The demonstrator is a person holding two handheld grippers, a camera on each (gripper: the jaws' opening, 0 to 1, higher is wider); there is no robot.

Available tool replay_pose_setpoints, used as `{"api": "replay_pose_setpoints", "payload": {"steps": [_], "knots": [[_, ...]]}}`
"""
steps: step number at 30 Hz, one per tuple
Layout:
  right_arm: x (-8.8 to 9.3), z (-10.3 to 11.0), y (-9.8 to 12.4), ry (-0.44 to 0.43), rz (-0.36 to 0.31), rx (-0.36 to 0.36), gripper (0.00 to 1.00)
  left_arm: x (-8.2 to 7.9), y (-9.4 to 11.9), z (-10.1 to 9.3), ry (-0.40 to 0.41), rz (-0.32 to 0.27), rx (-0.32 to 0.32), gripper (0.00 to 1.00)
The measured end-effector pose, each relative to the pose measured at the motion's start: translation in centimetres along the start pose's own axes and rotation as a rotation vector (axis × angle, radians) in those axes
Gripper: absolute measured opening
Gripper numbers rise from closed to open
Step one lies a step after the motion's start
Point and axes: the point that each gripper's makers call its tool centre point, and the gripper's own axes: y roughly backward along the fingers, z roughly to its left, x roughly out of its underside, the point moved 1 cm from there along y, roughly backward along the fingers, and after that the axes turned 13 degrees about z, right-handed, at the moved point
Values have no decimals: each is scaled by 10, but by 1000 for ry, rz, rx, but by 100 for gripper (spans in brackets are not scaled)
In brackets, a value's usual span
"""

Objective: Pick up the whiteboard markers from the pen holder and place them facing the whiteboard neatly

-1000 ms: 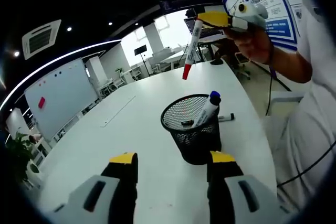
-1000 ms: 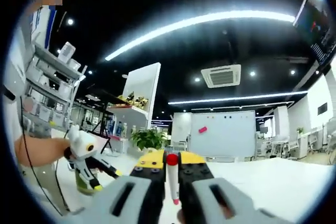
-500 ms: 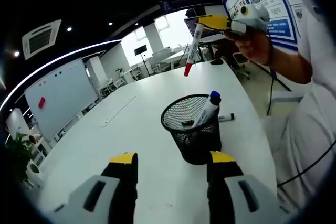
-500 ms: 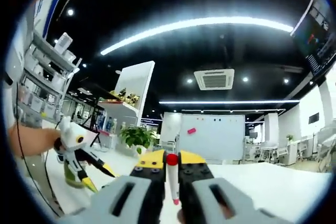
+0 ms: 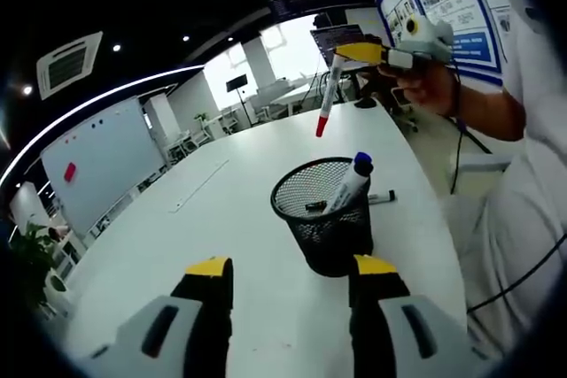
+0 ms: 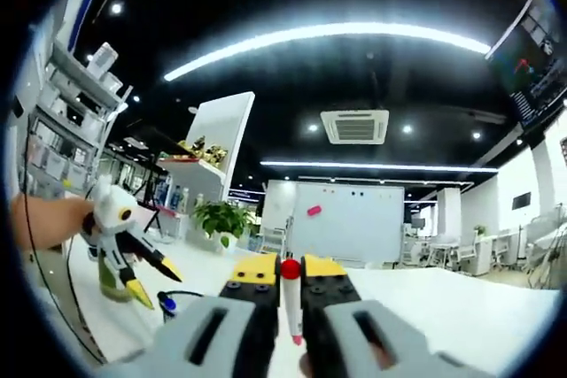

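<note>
Red-capped marker point(image 6: 289, 300) sits pinched between the pressed-together jaws of the right gripper point(image 6: 288, 282), its red end toward the camera and its white barrel running forward between them. In the left gripper view that same gripper point(image 5: 368, 51) is held high over the bench point(image 5: 221, 219) by a hand point(image 5: 431, 86), with the marker point(image 5: 326, 99) hanging from the jaws, red cap lowest, above and beyond the holder point(image 5: 324, 217).

Left gripper point(image 5: 288, 276) is low over the bench with its jaws spread wide and holding nothing; the black mesh holder stands just ahead of them, nearer the right jaw. A blue-capped marker point(image 5: 351, 181) leans inside it against the rim, cap up. Another marker point(image 5: 383, 198) lies on the bench just behind the holder. A whiteboard point(image 5: 97, 161) stands well off past the bench.

In the right gripper view the left gripper point(image 6: 133, 263) points downward, held by a hand point(image 6: 40, 223).
</note>
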Motion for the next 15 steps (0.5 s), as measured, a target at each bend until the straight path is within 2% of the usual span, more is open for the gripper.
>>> {"api": "replay_pose_setpoints", "payload": {"steps": [10,15], "knots": [[23,0,0,11,47,21,8,-1,0,-1,-5,-5,-3,53],[31,4,1,-18,62,11,8,-1,0,-1,-6,-6,-3,53]]}}
